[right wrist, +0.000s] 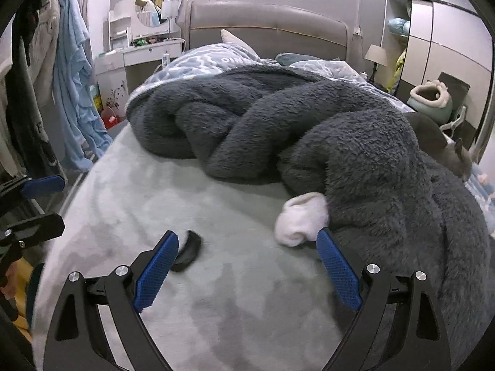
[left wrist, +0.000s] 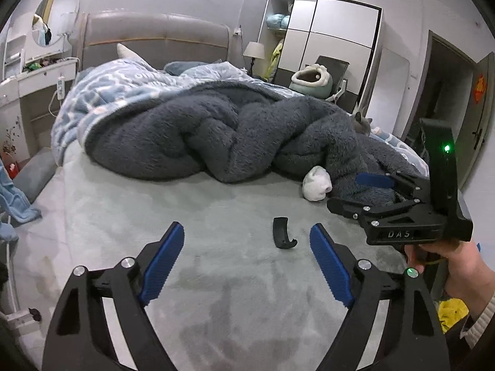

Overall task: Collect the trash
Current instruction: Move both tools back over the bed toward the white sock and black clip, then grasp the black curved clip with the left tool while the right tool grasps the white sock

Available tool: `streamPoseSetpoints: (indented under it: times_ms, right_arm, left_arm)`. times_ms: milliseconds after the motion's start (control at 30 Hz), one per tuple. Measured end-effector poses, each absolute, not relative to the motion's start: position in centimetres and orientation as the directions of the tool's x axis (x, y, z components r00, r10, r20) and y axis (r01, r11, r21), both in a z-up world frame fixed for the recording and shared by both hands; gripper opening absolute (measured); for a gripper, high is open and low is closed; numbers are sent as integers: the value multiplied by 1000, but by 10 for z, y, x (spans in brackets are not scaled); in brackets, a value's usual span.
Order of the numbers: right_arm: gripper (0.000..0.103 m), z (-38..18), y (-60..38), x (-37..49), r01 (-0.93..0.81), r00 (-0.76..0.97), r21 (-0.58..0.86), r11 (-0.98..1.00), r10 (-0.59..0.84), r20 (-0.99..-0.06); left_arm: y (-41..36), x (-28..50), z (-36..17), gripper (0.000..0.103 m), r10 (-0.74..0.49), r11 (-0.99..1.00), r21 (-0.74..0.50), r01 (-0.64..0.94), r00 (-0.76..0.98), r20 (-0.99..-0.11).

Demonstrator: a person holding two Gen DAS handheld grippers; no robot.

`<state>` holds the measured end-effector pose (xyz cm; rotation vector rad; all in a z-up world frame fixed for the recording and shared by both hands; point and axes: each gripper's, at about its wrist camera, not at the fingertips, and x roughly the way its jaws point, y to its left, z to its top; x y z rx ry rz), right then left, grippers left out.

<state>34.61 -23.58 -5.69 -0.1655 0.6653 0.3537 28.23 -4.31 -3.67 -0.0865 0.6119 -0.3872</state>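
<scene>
A small curved black plastic piece [left wrist: 283, 233] lies on the pale grey-green bed sheet [left wrist: 216, 293], just ahead of my left gripper [left wrist: 247, 232] and between its wide-apart blue pads; nothing touches it, and the gripper is open. A crumpled white wad [left wrist: 316, 183] rests against the dark fleece blanket. In the right wrist view the white wad [right wrist: 301, 219] sits just beyond the right fingertip of my right gripper [right wrist: 247, 236], which is open and holds nothing. The black piece [right wrist: 188, 252] lies beside its left pad. A hand holds the right gripper [left wrist: 346, 191] near the wad.
A heaped dark grey fleece blanket [left wrist: 216, 133] and a blue patterned quilt [left wrist: 123, 92] cover the far half of the bed. A grey cat [left wrist: 362, 123] sits at the blanket's right end. A white dressing table [left wrist: 37, 77] stands to the left. Something yellow [left wrist: 451, 312] shows below the hand.
</scene>
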Motion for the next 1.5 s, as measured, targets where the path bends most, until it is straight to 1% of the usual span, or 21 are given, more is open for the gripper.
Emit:
streamPoseSetpoints:
  times_ms: [67, 267, 400, 467, 533, 700, 733, 900, 967, 1033, 1100, 1200, 1267, 1333, 1367, 1400, 1500]
  right_arm:
    - [88, -63, -240, 354, -371, 728, -52, 927, 255, -637]
    - [86, -78, -252, 377, -348, 712, -29, 937, 243, -659]
    - [86, -90, -253, 391, -341, 704, -40, 939, 226, -673]
    - [77, -93, -253, 396, -340, 701, -31, 940, 232, -674]
    - [73, -97, -254, 402, -337, 696, -19, 941, 235, -678]
    - [64, -103, -257, 412, -323, 704, -30, 946, 219, -676]
    - [61, -104, -257, 414, -318, 707, -37, 947, 211, -676]
    - [44, -112, -252, 421, -289, 723, -118, 950, 136, -677]
    - [33, -112, -252, 421, -282, 727, -129, 951, 124, -676]
    - [27, -111, -257, 421, -274, 729, -126, 953, 121, -673]
    - [25, -107, -262, 421, -267, 730, -96, 959, 136, -670]
    - [25, -102, -262, 416, -276, 735, -78, 958, 159, -659]
    - [24, -98, -261, 412, -289, 736, -70, 955, 175, -653]
    - [25, -92, -264, 405, -302, 738, -64, 951, 191, -647]
    - [24, -90, -263, 401, -309, 738, -61, 949, 198, -645]
    - [24, -89, -263, 397, -314, 739, -61, 948, 203, -642]
    - [24, -85, -267, 387, -325, 737, -44, 945, 224, -637]
  left_arm:
    - [-49, 288, -42, 83, -389, 920, -194, 340, 743, -544]
    - [-74, 308, -64, 83, -428, 901, -210, 379, 700, -571]
    - [-96, 320, -77, 83, -436, 891, -178, 417, 679, -591]
    - [-101, 327, -83, 79, -439, 888, -178, 423, 669, -600]
    - [-103, 336, -88, 79, -451, 885, -205, 418, 657, -604]
    - [-109, 352, -99, 71, -471, 875, -242, 419, 624, -623]
    - [-110, 355, -102, 69, -472, 875, -248, 416, 619, -628]
    - [-118, 365, -114, 60, -459, 881, -257, 397, 587, -666]
    - [-122, 365, -118, 56, -452, 883, -246, 400, 581, -677]
    - [-125, 364, -118, 54, -447, 884, -236, 403, 581, -680]
    - [-127, 365, -119, 52, -450, 883, -240, 404, 578, -680]
    - [-125, 369, -121, 44, -454, 882, -257, 394, 569, -685]
    - [-123, 372, -122, 35, -455, 884, -270, 382, 567, -686]
    - [-124, 374, -122, 29, -456, 884, -276, 376, 567, -686]
    - [-126, 374, -121, 23, -453, 885, -271, 378, 567, -687]
    - [-129, 373, -120, 22, -451, 885, -262, 385, 567, -690]
    - [-139, 369, -115, 22, -448, 883, -237, 406, 573, -686]
